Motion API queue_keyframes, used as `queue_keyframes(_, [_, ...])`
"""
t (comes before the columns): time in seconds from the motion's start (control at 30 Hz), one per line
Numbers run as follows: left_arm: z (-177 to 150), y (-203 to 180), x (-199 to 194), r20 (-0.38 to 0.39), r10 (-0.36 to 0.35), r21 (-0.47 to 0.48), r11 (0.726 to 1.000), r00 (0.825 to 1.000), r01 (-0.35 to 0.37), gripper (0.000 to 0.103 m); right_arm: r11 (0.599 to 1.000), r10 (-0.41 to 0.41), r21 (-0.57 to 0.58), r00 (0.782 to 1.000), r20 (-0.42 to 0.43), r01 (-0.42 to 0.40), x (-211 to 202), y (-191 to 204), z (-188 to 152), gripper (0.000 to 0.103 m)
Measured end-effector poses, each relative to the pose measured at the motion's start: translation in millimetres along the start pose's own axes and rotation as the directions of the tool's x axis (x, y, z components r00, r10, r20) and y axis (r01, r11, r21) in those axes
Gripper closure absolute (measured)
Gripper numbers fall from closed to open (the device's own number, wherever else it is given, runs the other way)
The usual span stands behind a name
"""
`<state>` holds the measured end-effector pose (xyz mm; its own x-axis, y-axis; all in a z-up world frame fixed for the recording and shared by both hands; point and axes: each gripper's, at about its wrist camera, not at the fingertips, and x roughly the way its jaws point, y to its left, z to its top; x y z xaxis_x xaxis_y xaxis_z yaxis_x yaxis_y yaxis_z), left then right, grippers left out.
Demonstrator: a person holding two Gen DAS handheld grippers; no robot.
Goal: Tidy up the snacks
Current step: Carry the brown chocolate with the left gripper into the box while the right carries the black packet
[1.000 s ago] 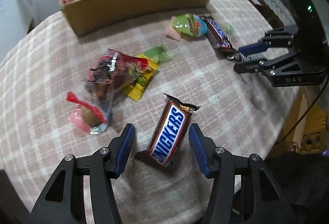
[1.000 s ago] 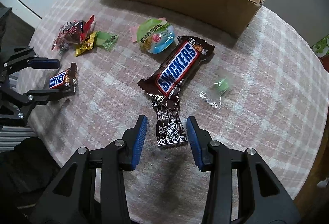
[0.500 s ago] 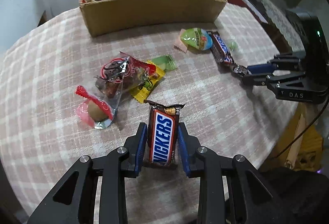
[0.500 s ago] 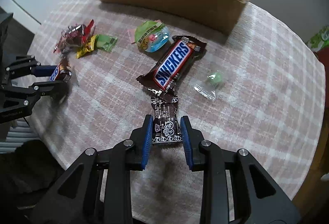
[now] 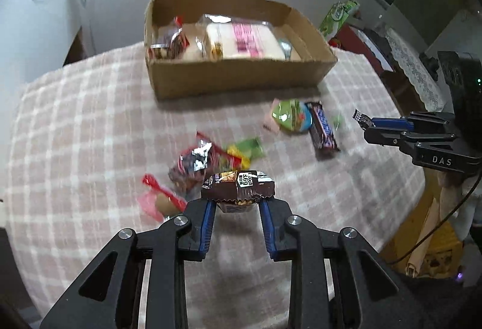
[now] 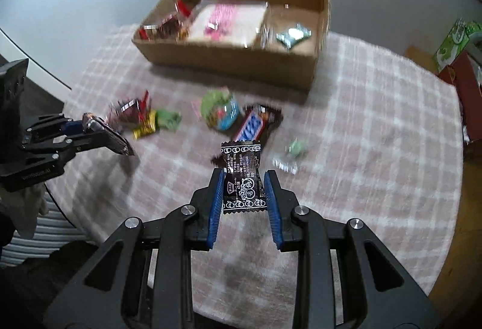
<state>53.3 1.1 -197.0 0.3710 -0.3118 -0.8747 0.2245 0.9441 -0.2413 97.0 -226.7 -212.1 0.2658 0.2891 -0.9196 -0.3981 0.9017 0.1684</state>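
- Overhead in both wrist views, the largest thing is the round table (image 5: 75, 124) under a pink-and-white checked cloth, filling the middle of each frame; a pale wall and dangling cords show along the top.
- At the upper centre stands an open cardboard box (image 5: 235, 78), also seen in the right wrist view (image 6: 229, 60), with a clear pack with pink print (image 5: 241, 41), a red-and-dark wrapper at its left end and a small silvery packet (image 6: 293, 35) at its right end.
- The left gripper (image 5: 238, 210), bottom centre of its own view, has just been closing and is clamped on a brown chocolate bar (image 5: 238, 187), held end-on and clear of the cloth; from the right wrist view the same gripper (image 6: 87, 133) sits at the left edge with the bar (image 6: 108, 136) jutting from its tips.
- The right gripper (image 6: 244, 193) has just been closing too and is squeezed onto a small dark candy packet (image 6: 244, 178), lifted off the cloth; in the left wrist view it (image 5: 370, 128) appears at the right edge.
- Loose on the cloth lie a second Snickers bar (image 6: 256, 124), a green round snack (image 6: 220, 112), a small green candy (image 6: 296, 146), and a blurred cluster of red, yellow and green wrappers (image 5: 211, 160).
- A green carton (image 6: 455, 39) stands beyond the table at the right edge.
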Motion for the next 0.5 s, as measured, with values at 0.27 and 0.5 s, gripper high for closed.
queue_keyframes(0.27, [29.4, 0.6, -8.6, 0.067, 0.011, 0.006, 1.000, 0.998, -0.012, 0.077, 1.000, -0.008, -0.003, 0.998, 0.059, 0.008, -13.6, 8.1, 21.1, 0.075])
queue_keyframes(0.5, [69.4, 2.6, -17.9, 0.137, 0.015, 0.027, 0.999, 0.990, -0.019, 0.077, 1.000, -0.024, -0.003, 0.992, 0.126, 0.025, -27.6, 0.1, 56.4, 0.075])
